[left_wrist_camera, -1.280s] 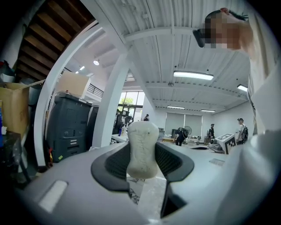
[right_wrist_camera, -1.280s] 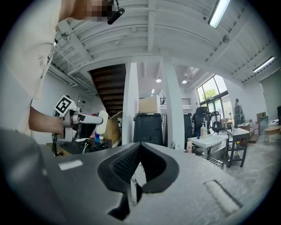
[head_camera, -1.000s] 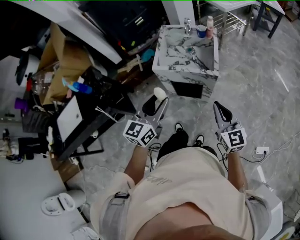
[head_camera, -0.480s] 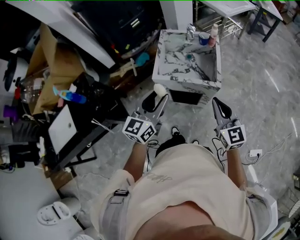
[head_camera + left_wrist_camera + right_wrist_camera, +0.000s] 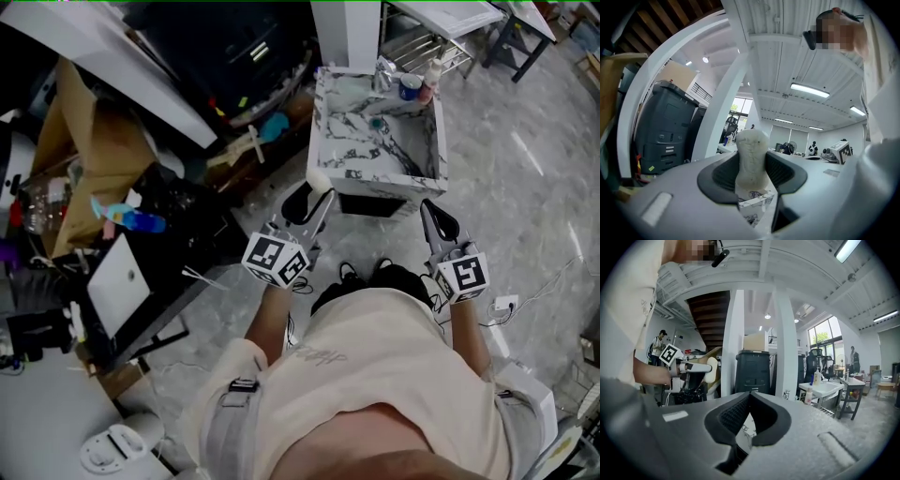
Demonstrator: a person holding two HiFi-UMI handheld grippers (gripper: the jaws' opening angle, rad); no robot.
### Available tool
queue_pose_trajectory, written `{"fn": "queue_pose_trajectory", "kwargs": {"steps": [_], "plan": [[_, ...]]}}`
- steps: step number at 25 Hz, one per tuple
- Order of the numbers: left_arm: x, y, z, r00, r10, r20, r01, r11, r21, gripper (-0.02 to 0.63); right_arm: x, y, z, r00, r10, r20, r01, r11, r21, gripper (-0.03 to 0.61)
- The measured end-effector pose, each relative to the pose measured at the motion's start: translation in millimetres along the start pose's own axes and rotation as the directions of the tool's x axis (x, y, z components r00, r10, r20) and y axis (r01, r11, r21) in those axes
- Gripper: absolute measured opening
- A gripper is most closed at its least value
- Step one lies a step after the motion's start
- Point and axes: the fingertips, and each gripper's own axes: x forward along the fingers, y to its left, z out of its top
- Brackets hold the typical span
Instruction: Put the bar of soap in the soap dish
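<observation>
My left gripper (image 5: 315, 195) is shut on a cream bar of soap (image 5: 318, 178), held upright just short of the front rim of the marble sink stand (image 5: 375, 178). In the left gripper view the soap (image 5: 751, 157) stands pinched between the two dark pads. My right gripper (image 5: 430, 210) is shut with nothing in it, level with the stand's right front corner. The right gripper view shows its jaws (image 5: 749, 401) pressed together, and the soap (image 5: 711, 369) off to the left. A small teal thing (image 5: 378, 123) lies in the basin; I cannot tell which item is the soap dish.
A faucet (image 5: 384, 70), a blue cup (image 5: 406, 88) and a pink bottle (image 5: 432, 75) stand on the sink's back edge. On the left are a black desk (image 5: 178, 272) with a laptop (image 5: 118, 281), a blue spray bottle (image 5: 127, 219) and cardboard (image 5: 94, 141). A cable plug (image 5: 503, 303) lies on the floor.
The person has stepped forward, so the sink stand is nearer to both grippers. The left gripper keeps its hold on the soap; the right stays shut.
</observation>
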Motion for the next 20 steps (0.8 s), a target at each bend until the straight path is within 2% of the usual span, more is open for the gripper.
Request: {"fn": "queue_pose_trajectory", "kwargs": {"steps": [4,11,16,20], "plan": [[9.9,15.4,-2.0,1.0,0.001,0.003,-0.001,1.0,-0.011,0.198,20.5,-2.9,-3.4,0.999,0.021,-0.029,-0.022,1.0,-0.01,0.002],[27.0,45.1,-7.5,0.999,0.047,-0.014,-0.048,0.997,-0.063,0.198,65.6,-14.1,-10.1,0.996,0.083,-0.034,-0.083,0.997,0.012,0.002],[59.8,69.5,9.7,0.997,0.067,-0.025,-0.067,0.998,-0.009,0.198,105.0,-36.2,-4.2,0.994,0.105,0.017,-0.105,0.994,0.022,0.002],[105.3,78.4,22.6,0.998,0.04,-0.047,-0.038,0.998,0.047,0.198,126.9,-73.4,6.5,0.995,0.077,0.063,-0.08,0.996,0.035,0.002]]}}
